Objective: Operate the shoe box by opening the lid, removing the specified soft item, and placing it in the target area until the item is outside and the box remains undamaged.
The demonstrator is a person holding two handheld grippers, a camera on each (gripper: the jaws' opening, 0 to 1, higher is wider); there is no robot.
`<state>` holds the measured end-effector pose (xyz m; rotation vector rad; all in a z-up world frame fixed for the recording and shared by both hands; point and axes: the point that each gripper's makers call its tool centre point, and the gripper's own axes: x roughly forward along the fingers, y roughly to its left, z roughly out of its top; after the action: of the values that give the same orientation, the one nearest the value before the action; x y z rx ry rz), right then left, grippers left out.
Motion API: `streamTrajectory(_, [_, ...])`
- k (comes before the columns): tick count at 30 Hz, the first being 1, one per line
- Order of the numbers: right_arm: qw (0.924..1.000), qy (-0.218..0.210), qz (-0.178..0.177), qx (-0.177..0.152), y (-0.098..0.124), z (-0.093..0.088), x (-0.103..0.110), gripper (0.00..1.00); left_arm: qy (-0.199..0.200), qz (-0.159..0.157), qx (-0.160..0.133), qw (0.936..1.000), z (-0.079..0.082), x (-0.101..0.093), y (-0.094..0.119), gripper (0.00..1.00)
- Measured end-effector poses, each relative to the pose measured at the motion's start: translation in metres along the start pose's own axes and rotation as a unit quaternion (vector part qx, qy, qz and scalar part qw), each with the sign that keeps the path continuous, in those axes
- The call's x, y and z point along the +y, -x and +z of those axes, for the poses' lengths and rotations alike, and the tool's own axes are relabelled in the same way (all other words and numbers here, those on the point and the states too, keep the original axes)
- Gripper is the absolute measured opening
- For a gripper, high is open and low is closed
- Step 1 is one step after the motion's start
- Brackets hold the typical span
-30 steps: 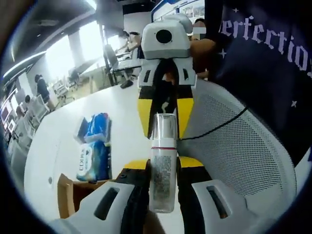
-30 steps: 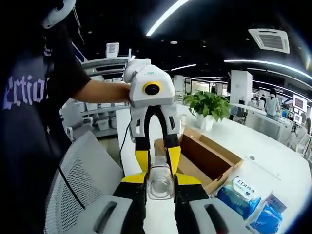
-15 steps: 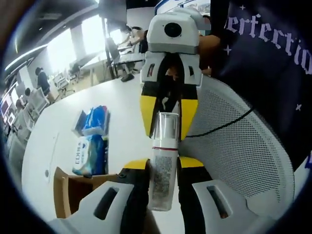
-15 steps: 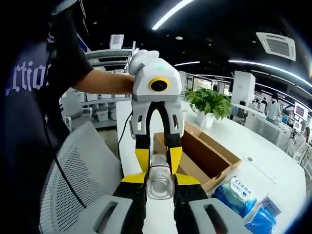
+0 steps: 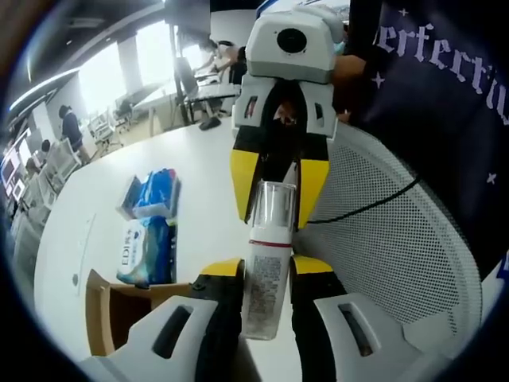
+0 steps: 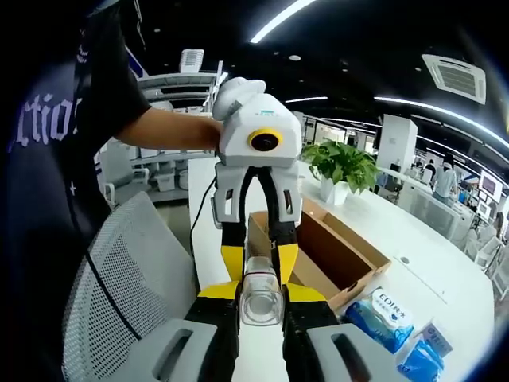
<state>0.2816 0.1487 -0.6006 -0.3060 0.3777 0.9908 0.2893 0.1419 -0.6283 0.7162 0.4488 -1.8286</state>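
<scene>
Bottle (image 5: 266,263) clamped between both hand-held grippers, open box (image 6: 334,255) beyond

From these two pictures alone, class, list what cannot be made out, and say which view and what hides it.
- Bottle label, left gripper view: print too small to read.
- Bottle base, left gripper view: hidden between the left tool's jaws.
- Box interior, right gripper view: partly blocked by the left tool; contents unclear.
- Box, left gripper view: cut off by the tool body.
- Blue packs: wording blurred.

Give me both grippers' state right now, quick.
Left gripper: shut on the bottle body.
Right gripper: shut on the bottle's clear cap end.
</scene>
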Motion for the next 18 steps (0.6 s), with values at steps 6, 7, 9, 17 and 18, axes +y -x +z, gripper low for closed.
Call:
streamTrajectory(6, [0.9999, 0.005, -0.009, -0.008, 0.002, 0.008, -0.006, 0.15, -0.008, 0.016, -0.001, 0.9998, 0.002, 0.008, 0.0, 0.24])
streamTrajectory(7, [0.9999, 0.006, -0.01, -0.008, 0.002, 0.008, -0.006, 0.14, -0.006, 0.017, -0.002, 0.9998, 0.003, 0.009, 0.0, 0.24])
streamTrajectory(9, [0.9999, 0.01, -0.012, -0.004, 0.001, 0.007, -0.007, 0.14, -0.005, 0.018, -0.002, 0.9998, 0.003, 0.01, -0.001, 0.24])
streamTrajectory(17, [0.9998, 0.018, -0.01, 0.007, 0.003, 0.005, -0.008, 0.14, 0.001, 0.021, -0.004, 0.9998, 0.002, 0.012, -0.002, 0.27])
streamTrajectory(18, [0.9998, 0.019, -0.009, 0.007, 0.003, 0.005, -0.008, 0.14, 0.003, 0.025, -0.005, 0.9997, 0.002, 0.014, -0.002, 0.28])
